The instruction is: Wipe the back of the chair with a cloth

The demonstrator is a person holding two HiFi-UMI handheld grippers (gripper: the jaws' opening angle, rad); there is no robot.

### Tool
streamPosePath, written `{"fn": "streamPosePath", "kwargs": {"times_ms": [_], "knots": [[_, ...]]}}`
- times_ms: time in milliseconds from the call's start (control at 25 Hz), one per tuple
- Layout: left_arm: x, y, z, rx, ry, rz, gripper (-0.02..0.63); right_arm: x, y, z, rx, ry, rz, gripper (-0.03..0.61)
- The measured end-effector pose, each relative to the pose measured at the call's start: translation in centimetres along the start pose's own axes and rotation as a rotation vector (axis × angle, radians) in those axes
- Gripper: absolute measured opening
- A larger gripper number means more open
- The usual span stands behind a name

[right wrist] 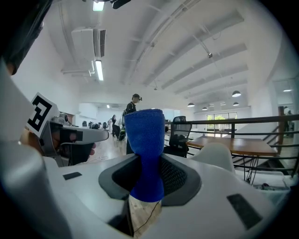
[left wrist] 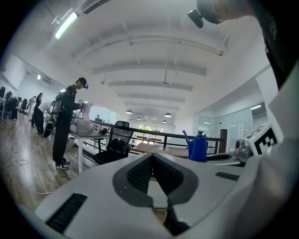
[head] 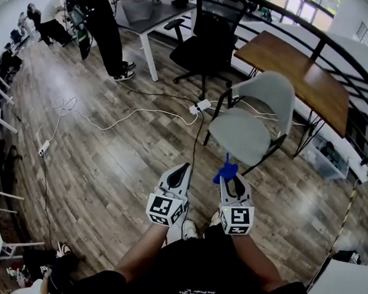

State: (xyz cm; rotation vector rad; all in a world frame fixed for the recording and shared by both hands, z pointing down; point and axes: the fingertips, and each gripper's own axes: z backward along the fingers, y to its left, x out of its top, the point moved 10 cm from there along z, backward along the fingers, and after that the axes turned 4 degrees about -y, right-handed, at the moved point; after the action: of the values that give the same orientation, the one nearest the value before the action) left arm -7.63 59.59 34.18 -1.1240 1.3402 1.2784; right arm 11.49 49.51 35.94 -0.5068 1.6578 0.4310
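A grey chair (head: 255, 120) with black legs stands on the wood floor ahead of me, its seat facing me and its curved back (head: 271, 91) on the far side. In the right gripper view the back (right wrist: 216, 157) shows as a pale hump at the right. My right gripper (head: 231, 175) is shut on a blue cloth (head: 226, 171), which sticks up from the jaws (right wrist: 145, 154). The cloth hangs short of the seat's near edge. My left gripper (head: 181, 171) is beside it on the left, shut with nothing in it (left wrist: 152, 175).
A brown table (head: 299, 73) stands behind the chair, against a black railing (head: 347, 57). A black office chair (head: 210, 41) is further back. White cables and a power strip (head: 202, 105) lie on the floor left of the chair. A person in black (head: 104, 28) stands by a grey desk.
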Motion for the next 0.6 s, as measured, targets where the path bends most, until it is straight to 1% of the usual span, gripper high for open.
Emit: {"fn": "streamPosePath", "kwargs": {"times_ms": [240,440,600], "knots": [[-0.6,1.4,-4.8,-0.017,0.033,-0.003,-0.003,-0.3,-3.2,-3.9,0.017,-0.001,-0.037,0.124],[-0.2,2.6,-11.1,-0.027,0.056,-0.025,-0.003,0.3,-7.3,-8.8,0.031,0.003,-0.017,0.124],[0.4,3.2,-16.3,-0.037,0.063,-0.017,-0.003,1.2,-11.4,-12.7,0.040,0.001,0.008,0.124]]}}
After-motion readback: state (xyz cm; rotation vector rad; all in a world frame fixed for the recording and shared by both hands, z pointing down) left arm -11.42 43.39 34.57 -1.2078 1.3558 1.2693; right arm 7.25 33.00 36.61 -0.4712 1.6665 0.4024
